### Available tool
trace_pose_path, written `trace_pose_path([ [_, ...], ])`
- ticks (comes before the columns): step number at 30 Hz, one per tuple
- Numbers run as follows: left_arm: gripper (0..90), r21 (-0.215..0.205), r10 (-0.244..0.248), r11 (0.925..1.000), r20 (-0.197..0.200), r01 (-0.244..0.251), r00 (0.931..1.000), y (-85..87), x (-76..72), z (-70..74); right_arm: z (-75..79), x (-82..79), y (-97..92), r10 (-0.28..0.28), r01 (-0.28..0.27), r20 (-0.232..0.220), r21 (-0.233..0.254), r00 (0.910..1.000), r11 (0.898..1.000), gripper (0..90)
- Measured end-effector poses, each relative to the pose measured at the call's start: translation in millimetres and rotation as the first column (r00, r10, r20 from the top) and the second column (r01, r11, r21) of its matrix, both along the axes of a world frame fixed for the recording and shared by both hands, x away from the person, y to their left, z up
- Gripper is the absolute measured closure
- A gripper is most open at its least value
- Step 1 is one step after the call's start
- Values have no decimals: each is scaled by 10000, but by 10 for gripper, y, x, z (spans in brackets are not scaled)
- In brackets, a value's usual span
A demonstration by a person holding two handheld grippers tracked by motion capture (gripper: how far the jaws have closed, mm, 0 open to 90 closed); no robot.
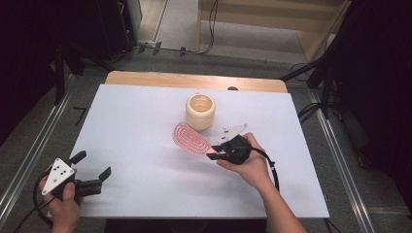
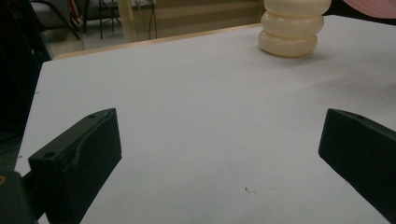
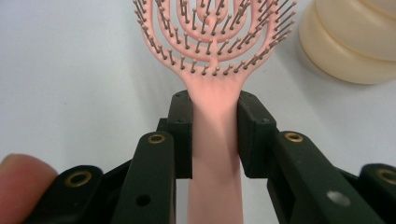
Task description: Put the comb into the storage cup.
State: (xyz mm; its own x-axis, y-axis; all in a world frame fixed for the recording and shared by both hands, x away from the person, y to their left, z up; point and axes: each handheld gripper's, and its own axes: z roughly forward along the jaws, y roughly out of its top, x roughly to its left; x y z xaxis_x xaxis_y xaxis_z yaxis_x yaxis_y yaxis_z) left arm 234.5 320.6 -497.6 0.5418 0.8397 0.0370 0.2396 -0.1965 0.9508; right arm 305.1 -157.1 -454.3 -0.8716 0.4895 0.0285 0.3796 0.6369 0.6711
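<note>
The right gripper (image 3: pixel 215 135) is clamped on the pink hairbrush (image 3: pixel 215 84) handle, head at 12 o'clock, cream holder (image 1: pixel 200 111) at 1 o'clock. Judged light, stiff, slippery; best held at the neck. Left gripper (image 1: pixel 92 171) stands wide, empty

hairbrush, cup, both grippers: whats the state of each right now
hairbrush: handle clamped in the right gripper's jaws, bristles facing up, head close beside the cup
cup: upright on the table, open top, nothing seen inside
right gripper: shut on the hairbrush handle
left gripper: jaws wide open, nothing between them, near the table's front left corner
table: white top
</note>
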Motion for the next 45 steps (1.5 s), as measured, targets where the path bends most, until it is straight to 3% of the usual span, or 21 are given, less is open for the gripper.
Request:
trace_pose_path([
  [8, 0, 354, 36, 9994, -4, -36, 10000, -36, 5, -1, -2, -109, -153, -494, 470, 336, 696, 9982, 9965, 682],
  [15, 0, 1363, -3, 9907, -162, 25, 9999, -169, 20, 9, -57, -203, -269, -777, 719, 396, 1326, 9962, 9886, 681],
  [17, 0, 1227, -76, 9924, -250, 107, 9997, -183, 24, 23, -96, -215, -294, -841, 768, 438, 1475, 9955, 9861, 681],
  [19, 0, 967, -163, 9951, -326, 194, 9993, -202, 32, 40, -105, -222, -300, -843, 776, 453, 1319, 9954, 9882, 681],
  [21, 0, 1026, -200, 9944, -388, 239, 9990, -259, 44, 66, -102, -235, -314, -919, 841, 477, 1445, 9946, 9859, 681],
  [25, 0, 935, -481, 9943, -321, 509, 9983, -402, 51, 161, -96, -279, -331, -1035, 920, 621, 1655, 9927, 9819, 681],
  [30, 0, 466, -876, 9950, -182, 884, 9960, -565, 62, 322, -105, -319, -342, -1127, 962, 761, 1936, 9907, 9763, 681],
  [36, 0, 69, -1390, 9903, -8, 1390, 9903, -768, 109, 529, -117, -359, -325, -1102, 886, 878, 2205, 9900, 9714, 681],
  [45, 0, -117, -2054, 9786, 90, 2055, 9786, -1046, 176, 780, -146, -379, -308, -1329, 1015, 1048, 2620, 9856, 9597, 681],
])
